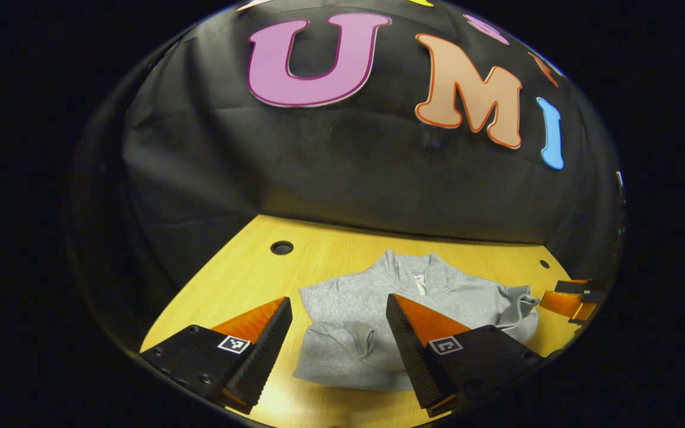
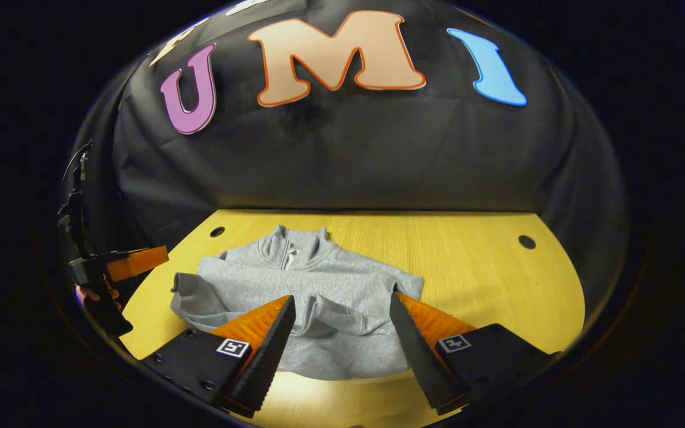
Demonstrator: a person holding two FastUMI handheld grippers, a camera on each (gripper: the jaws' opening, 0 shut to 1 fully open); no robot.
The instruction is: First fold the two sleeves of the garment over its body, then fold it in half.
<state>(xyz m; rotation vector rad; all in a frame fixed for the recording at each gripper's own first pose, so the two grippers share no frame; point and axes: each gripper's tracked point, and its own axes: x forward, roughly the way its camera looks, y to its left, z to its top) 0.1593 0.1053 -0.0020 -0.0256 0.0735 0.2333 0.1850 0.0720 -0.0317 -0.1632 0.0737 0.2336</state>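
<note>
Yellow wood-grain tabletop (image 1: 330, 261) seen spanning the booth, backed by black cloth wall (image 1: 342, 166); round holes noted near its far edge, one dark hole (image 1: 282, 247) toward the far left in the left gripper view, another (image 2: 526, 242) toward the far right in the right gripper view. Grey garment (image 1: 354, 315) found lying flat on the tabletop, stand-up collar (image 2: 292, 241) with short zip pointing toward the wall. Both sleeves observed already folded inward over the body: one sleeve (image 1: 342, 345) crossing the lower front, cuff resting on the chest area; the other (image 2: 200, 300) bunched in a rounded fold at the garment's edge. Lower hem (image 2: 342, 371) lying nearest the cameras, garment not yet folded in half. Left hand-held gripper (image 1: 338, 312) held above the near part of the garment, fingers well apart, nothing between them, contact with the fabric not determinable. Right hand-held gripper (image 2: 341, 309) likewise over the near part of the garment, fingers spread wide, gripping nothing. Left hand-held gripper also seen from the right gripper view at the tabletop's left edge, orange fingers pointing inward, part of a hand (image 2: 84, 292) visible behind it.
</note>
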